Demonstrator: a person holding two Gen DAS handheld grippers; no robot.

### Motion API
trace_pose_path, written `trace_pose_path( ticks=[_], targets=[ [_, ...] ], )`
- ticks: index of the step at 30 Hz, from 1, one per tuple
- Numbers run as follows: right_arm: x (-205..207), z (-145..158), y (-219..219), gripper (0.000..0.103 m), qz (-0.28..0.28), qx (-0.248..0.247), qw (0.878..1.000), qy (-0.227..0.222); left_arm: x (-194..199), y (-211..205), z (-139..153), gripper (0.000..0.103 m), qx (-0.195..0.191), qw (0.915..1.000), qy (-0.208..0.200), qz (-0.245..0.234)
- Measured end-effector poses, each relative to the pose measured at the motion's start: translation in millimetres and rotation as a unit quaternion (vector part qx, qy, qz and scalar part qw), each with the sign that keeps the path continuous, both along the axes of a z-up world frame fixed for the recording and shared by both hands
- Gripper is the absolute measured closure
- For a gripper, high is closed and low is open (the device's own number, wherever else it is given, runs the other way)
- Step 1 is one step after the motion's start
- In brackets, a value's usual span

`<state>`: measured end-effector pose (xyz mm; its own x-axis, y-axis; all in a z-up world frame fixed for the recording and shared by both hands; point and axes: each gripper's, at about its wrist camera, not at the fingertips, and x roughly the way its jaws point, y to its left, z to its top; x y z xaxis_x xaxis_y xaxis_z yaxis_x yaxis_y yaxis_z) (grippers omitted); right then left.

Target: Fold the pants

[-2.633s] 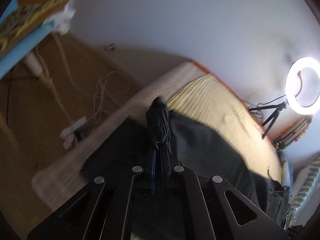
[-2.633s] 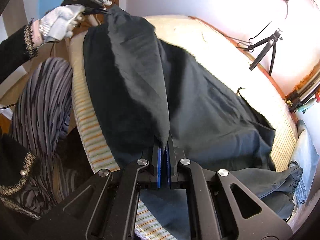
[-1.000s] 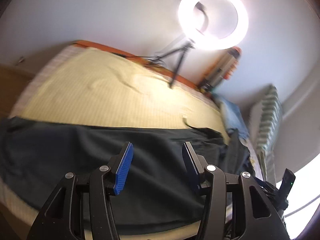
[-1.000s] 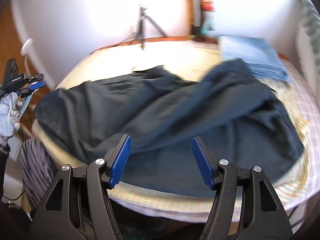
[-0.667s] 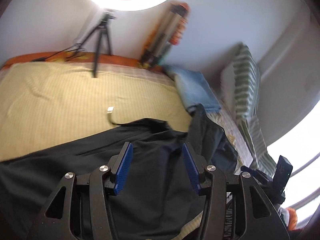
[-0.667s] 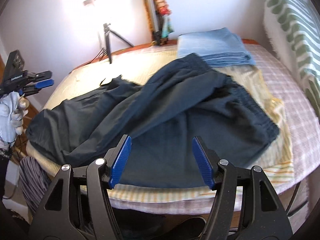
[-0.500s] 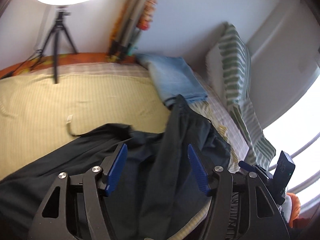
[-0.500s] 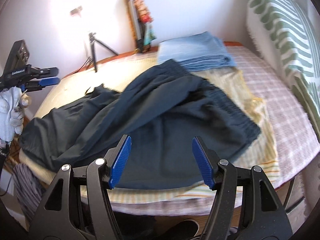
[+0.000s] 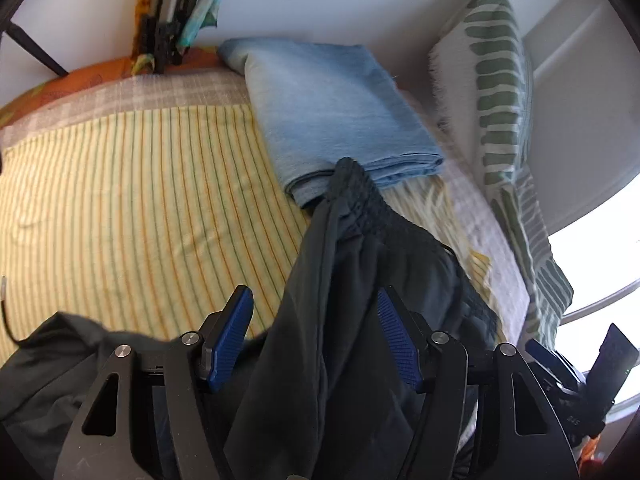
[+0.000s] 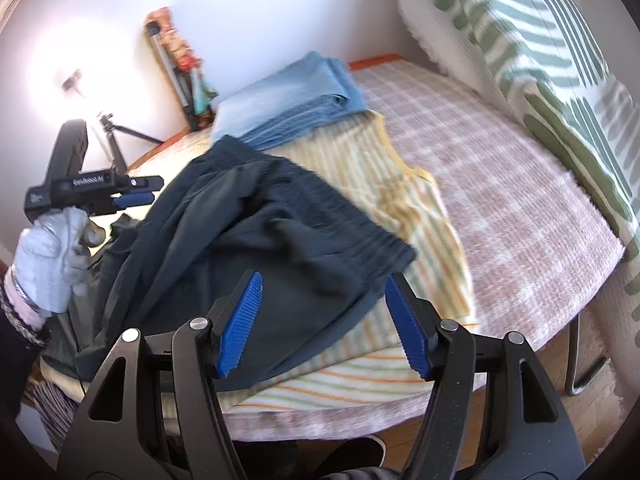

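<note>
Bed (image 10: 500, 184) under its yellow striped cloth (image 9: 132, 200) carries your dark navy fabric pants (image 10: 256, 240), lying rumpled with the elastic waistband toward the pillow end, ready for grabbing. Beside that waistband sits a folded light-blue towel (image 9: 336, 108), crowding your fold. Your left hand-held gripper (image 9: 316, 340) and right hand-held gripper (image 10: 322, 324) both gape apart, holding nothing.

One pair of dark pants (image 10: 256, 240). One folded blue cloth (image 9: 340, 108). One green-patterned pillow (image 10: 540, 40). One striped yellow sheet (image 9: 120, 200). Two grippers: left (image 9: 316, 340), right (image 10: 324, 320). One gloved hand (image 10: 52, 256).
</note>
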<state>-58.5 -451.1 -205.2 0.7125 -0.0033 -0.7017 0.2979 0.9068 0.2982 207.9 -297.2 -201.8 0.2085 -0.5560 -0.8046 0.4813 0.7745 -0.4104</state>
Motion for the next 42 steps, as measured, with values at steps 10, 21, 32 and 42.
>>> trace_pose_path(
  ticks=[10, 21, 32, 42],
  targets=[
    [17.6, -12.7, -23.8, 0.036, 0.007, 0.000, 1.000, 0.015, 20.3, -13.2, -31.9, 0.059, -0.023, 0.9992, 0.025, 0.022],
    [20.9, -9.1, -36.8, 0.036, 0.010, 0.015, 1.000, 0.001, -9.9, -29.1, 13.9, 0.099, -0.096, 0.9945, -0.003, -0.041],
    [33.3, 11.4, -66.1, 0.034, 0.032, 0.148, 0.987, -0.048, -106.4, -76.5, 24.7, 0.099, -0.093, 0.9782, -0.032, -0.183],
    [114.4, 18.8, -25.4, 0.026, 0.112, 0.171, 0.979, -0.029, -137.1, -59.7, 32.0, 0.099, -0.055, 0.9777, -0.090, -0.181]
  ],
)
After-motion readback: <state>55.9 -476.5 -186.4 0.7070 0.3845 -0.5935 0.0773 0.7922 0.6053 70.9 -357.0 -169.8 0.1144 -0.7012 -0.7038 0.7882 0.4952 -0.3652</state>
